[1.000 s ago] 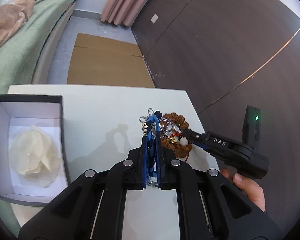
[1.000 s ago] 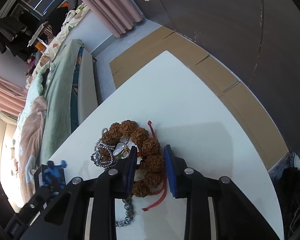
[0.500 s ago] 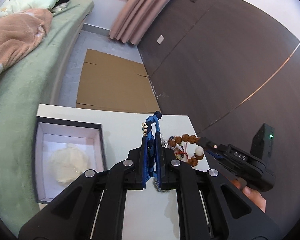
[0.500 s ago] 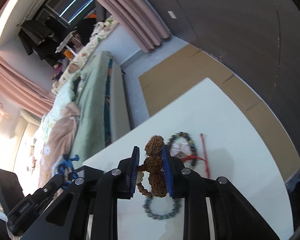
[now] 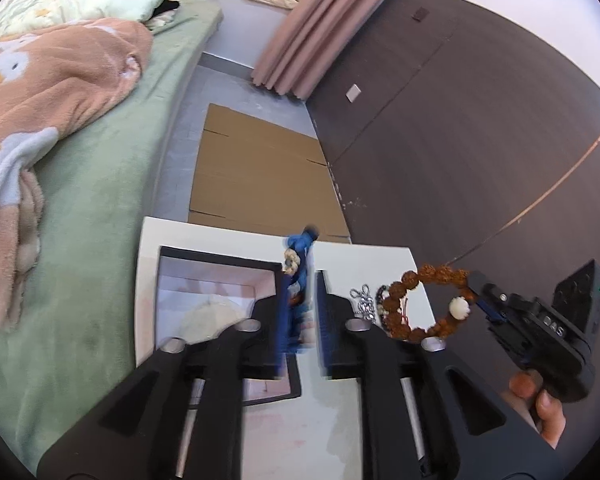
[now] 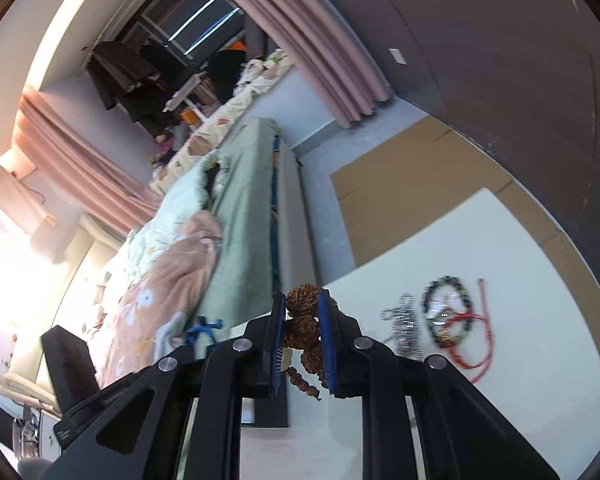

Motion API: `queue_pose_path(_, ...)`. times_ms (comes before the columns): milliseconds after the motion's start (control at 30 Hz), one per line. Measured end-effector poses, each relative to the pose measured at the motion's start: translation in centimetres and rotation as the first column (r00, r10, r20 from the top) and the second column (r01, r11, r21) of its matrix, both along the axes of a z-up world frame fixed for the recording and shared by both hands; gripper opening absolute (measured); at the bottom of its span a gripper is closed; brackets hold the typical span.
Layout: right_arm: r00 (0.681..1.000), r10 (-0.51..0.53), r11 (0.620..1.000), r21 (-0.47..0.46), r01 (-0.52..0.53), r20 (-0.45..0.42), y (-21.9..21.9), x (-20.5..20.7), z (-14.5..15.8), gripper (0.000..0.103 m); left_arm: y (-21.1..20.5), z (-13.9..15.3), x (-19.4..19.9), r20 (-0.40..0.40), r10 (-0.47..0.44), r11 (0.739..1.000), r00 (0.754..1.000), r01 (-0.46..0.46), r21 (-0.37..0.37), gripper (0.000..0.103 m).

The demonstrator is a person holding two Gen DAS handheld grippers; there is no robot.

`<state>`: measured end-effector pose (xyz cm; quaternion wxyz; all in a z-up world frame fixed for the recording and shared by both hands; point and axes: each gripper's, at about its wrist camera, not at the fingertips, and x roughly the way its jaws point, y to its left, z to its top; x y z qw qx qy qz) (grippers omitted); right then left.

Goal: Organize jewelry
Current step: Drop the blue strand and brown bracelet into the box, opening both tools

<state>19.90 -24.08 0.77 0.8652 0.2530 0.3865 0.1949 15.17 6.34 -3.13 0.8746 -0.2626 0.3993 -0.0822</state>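
- Left gripper (image 5: 302, 300): held above the near edge of the black-rimmed box (image 5: 220, 258); its jaws are opening, with the blue cord bracelet (image 5: 298, 264) between the blue pads, blurred and lying against the left pad; whether the pads press on it cannot be told.
- Right gripper (image 6: 303, 336): raised above the white table (image 6: 520, 280); its jaws are closing, the pads pinching the brown seed-bead bracelet (image 6: 302, 312) by its large beads.
- In the left wrist view the same brown seed-bead bracelet (image 5: 424, 304) hangs as a loop from the right gripper's (image 5: 478, 294) tips, a single white bead at its lower side, clear of the table surface.
- Box: open, white inside, with a pale crumpled wad (image 5: 212, 316) on its floor; it stands on the table at the side next to the bed (image 5: 120, 200).
- Remaining jewelry on the table: a silver chain (image 6: 402, 326), a dark bead bracelet (image 6: 446, 298) and a red cord (image 6: 480, 332), lying close together.
- A person's hand (image 5: 540, 404) grips the right gripper's handle.
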Motion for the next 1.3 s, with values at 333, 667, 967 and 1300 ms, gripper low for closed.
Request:
queue_pose_path(333, 0.991, 0.123, 0.991, 0.051, -0.126, 0.056, 6.6, -1.7, 1.8, 0.016, 4.3, 1.8, -1.8, 0.043, 0.095, 0.995, 0.995, -0.096, 0.026, 0.078)
queue_pose_path(667, 0.982, 0.183, 0.982, 0.043, -0.186, 0.048, 11.5, -1.6, 0.9, 0.017, 9.6, 1.8, -3.2, 0.022, 0.183, 0.982, 0.983, -0.183, 0.038, 0.082)
queue_pose_path(967, 0.980, 0.196, 0.981, -0.003, -0.196, 0.012, 13.0, -1.7, -0.4, 0.059, 11.5, 1.8, -4.1, 0.012, 0.211, 0.975, 0.977, -0.211, 0.074, 0.095)
queue_pose_path(1300, 0.994, 0.109, 0.993, -0.042, -0.110, -0.019, 8.4, -1.6, -0.8, 0.082, 7.9, 1.8, -2.8, 0.013, 0.134, 0.983, 0.991, -0.134, 0.122, 0.096)
